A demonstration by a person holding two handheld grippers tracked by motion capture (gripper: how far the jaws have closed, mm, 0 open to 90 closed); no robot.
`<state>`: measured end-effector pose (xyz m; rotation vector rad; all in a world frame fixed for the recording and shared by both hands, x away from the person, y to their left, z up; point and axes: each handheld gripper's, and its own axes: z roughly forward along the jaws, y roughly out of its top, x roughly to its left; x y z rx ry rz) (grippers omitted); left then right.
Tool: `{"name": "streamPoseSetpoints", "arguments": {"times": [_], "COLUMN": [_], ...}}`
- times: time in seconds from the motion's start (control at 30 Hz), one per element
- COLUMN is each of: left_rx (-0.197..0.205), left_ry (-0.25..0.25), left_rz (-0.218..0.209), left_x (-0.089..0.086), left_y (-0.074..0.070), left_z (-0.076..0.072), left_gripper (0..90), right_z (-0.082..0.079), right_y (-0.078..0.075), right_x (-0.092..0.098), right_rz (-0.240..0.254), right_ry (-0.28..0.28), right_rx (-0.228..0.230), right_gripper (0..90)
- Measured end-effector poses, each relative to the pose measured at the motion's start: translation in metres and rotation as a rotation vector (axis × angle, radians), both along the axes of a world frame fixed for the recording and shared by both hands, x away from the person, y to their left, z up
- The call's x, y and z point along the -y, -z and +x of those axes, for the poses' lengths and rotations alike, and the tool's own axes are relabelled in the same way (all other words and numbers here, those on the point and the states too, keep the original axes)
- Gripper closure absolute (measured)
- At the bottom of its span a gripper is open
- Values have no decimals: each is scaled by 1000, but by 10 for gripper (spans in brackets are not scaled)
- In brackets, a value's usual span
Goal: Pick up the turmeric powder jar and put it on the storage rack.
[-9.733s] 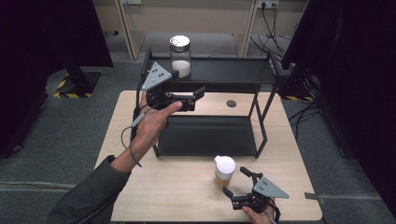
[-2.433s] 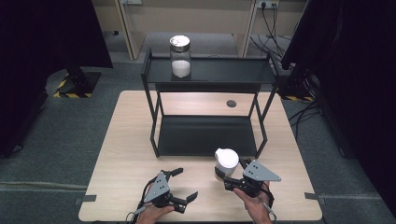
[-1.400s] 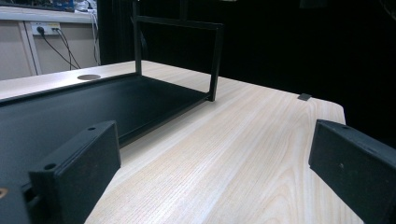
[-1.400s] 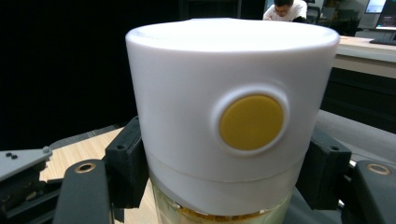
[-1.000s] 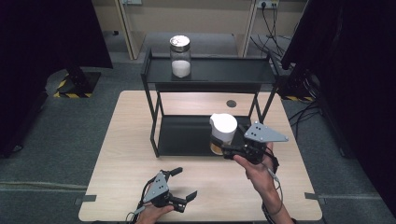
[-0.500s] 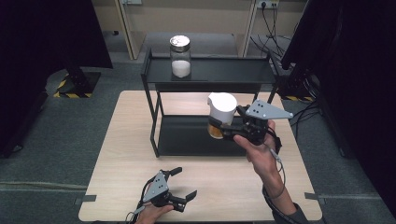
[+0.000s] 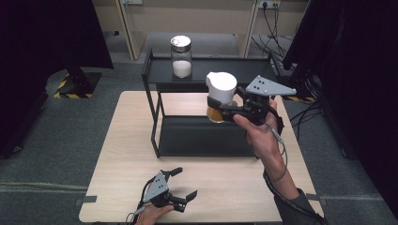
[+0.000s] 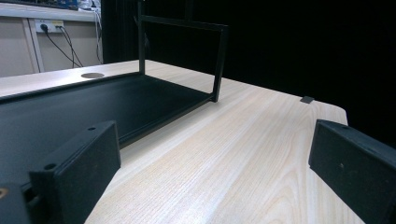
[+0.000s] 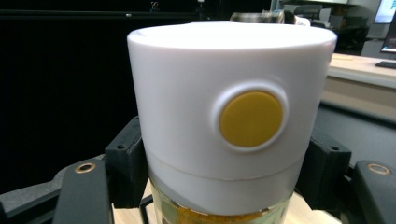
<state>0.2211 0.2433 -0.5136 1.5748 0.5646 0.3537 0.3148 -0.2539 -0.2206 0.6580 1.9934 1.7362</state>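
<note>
**Jar in the air, shelf not yet reached**

The spice jar point(image 7: 220, 96), white cap over a yellow filling, sits clamped in my right gripper point(image 7: 224, 108); both pads press its sides just below the cap, as the right gripper view point(image 9: 232, 121) makes plain. I hold it upright, off the table, over the black rack point(image 7: 206, 136), about level with the upper shelf point(image 7: 239, 70) and just near of its front edge. On that shelf, to the left and farther off, stands a glass jar point(image 7: 181, 57) with a metal lid and white powder in it.

My left gripper point(image 7: 180, 190) rests low at the near edge of the table point(image 7: 126, 154), jaws spread wide with nothing between them.

I judge the pick-up done. What is left is to carry the jar over the upper shelf, probably to the right of the glass jar, set it down and let go.
</note>
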Motion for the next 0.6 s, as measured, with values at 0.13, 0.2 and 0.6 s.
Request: {"name": "streamPoseSetpoints", "arguments": {"times": [0.13, 0.2, 0.6], "left_rx": [0, -1, -1], "left_ry": [-1, 0, 1], "left_rz": [1, 0, -2], "left_x": [0, 0, 0], "left_y": [0, 0, 0], "left_z": [0, 0, -1], "left_gripper": [13, 13, 14], "right_z": [5, 8, 29], "right_y": [-13, -18, -46], "right_x": [-2, -2, -15], "right_rz": [4, 12, 13], "right_ry": [13, 13, 63], "right_rx": [-2, -8, -22], "right_gripper": [310, 310, 310]}}
